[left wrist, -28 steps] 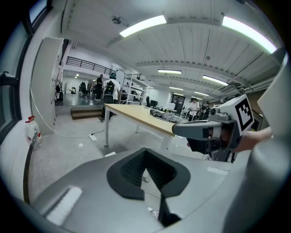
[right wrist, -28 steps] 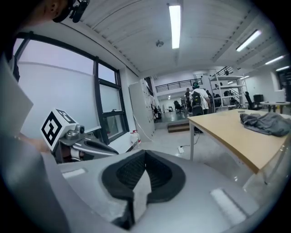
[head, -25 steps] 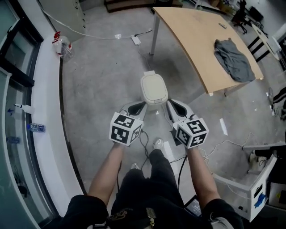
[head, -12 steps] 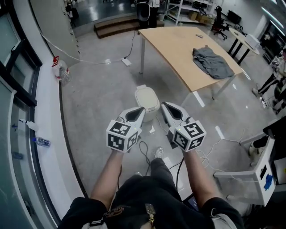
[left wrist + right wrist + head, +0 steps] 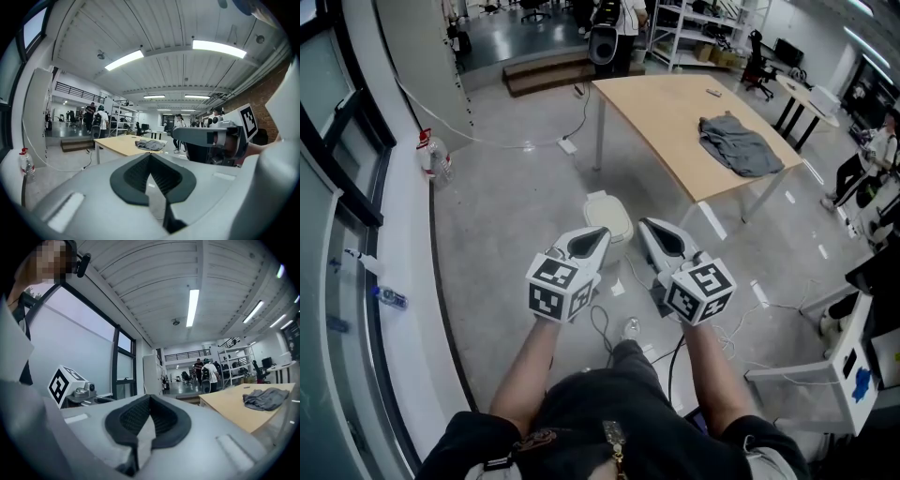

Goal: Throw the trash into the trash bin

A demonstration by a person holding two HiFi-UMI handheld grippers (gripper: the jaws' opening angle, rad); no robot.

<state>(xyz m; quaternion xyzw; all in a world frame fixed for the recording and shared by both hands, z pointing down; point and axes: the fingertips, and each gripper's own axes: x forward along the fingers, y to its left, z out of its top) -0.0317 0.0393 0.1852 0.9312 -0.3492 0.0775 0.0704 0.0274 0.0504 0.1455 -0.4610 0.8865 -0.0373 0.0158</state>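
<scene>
Both tongs have come up and back from the trash bin (image 5: 610,216) since a second ago. Then they flanked it closely on either side. Now it sits smaller, on the floor beyond their tips, with its upper left corner showing past the left tongs (image 5: 598,233). My view has lifted too, and more of the room shows.

Tongs state: the left pair is closed, pads meeting, with nothing between them. The right tongs (image 5: 646,225) are the same, shut and empty.

Task items: the bin's lid is down. No trash is in either grip. A small white scrap (image 5: 617,289) lies on the floor between me and the bin, and a plastic bottle (image 5: 437,157) stands by the wall to the left, well apart from the bin. I cannot tell which of these, if any, counts as the trash.

Step (my judgement): this is a gap between carries, either just after a drop or while looking for the next piece. The next move calls for picking a target, opening one pair and reaching down to the floor for it. The lid will also have to be raised before anything goes in.

Pose: both forearms reach forward side by side, marker cubes up toward my camera. Each pair points ahead at about level, the left dipped slightly, and the tips angle a little toward each other. The wooden surface (image 5: 661,108) with a grey cloth (image 5: 736,148) on it stands beyond the bin, untouched.
</scene>
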